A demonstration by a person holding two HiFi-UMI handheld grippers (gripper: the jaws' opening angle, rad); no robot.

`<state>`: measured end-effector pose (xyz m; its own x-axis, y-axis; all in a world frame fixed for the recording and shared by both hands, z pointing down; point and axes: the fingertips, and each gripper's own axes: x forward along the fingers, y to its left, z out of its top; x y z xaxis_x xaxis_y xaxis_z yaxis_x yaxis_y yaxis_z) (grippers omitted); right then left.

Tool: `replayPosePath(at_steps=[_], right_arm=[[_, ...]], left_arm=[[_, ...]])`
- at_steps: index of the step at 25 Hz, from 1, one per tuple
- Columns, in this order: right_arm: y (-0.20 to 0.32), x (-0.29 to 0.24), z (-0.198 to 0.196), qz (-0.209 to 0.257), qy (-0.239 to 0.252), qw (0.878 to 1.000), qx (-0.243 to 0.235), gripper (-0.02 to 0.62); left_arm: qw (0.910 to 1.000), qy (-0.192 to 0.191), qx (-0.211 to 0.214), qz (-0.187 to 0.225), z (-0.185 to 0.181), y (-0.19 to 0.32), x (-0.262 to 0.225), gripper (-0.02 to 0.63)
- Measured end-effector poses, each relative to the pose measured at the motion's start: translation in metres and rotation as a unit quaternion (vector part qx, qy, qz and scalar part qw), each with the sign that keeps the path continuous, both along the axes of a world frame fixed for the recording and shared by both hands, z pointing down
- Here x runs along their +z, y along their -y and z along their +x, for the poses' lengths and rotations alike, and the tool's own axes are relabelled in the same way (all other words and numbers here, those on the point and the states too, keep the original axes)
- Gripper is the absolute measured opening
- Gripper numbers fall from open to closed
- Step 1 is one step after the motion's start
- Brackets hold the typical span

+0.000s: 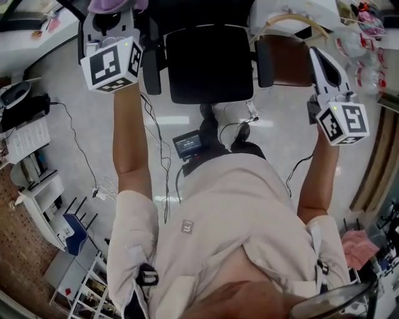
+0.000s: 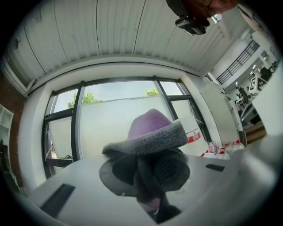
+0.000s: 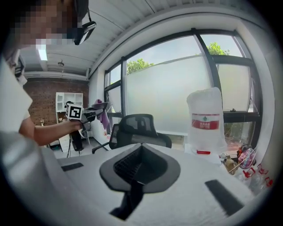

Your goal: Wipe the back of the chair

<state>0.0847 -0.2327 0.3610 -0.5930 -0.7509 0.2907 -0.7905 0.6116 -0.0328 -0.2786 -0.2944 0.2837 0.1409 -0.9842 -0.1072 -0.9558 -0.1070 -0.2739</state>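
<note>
The chair (image 1: pixel 211 62), a black office chair with armrests, stands on the floor straight in front of the person, with one gripper raised on either side of it. That placement suits a start on its back, though nothing touches the chair yet. The left gripper (image 1: pixel 111 17) is held high and forward at the chair's left side, its jaws pinched on a cloth (image 2: pixel 150 132) that is purple on one face and grey on the other. The cloth is gripped by a bunched fold, so most of it flops free above and beyond the tips, probably so that a loose pad of fabric, not the hard jaws, meets the backrest. In the left gripper view the cloth shows against a window (image 2: pixel 115 114), not the chair, so the gripper appears aimed above the backrest and would need to tip down and inward to make contact. The right gripper (image 1: pixel 319 57) hangs off to the chair's right with its jaws pressed together on nothing. It is turned so that its own view looks across at the chair, and its likely role is to steady the swivelling seat while the cloth hand wipes — a guess, not something shown.
</note>
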Motion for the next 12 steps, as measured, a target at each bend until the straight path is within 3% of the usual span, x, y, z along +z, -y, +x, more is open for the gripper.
replayPosePath(at_steps=[12], right_arm=[[-0.045, -0.084, 0.011, 0.073, 0.036, 0.996, -0.045, -0.005]], left_arm=[[0.9984, 0.036, -0.006, 0.044, 0.037, -0.147, -0.108, 0.069]])
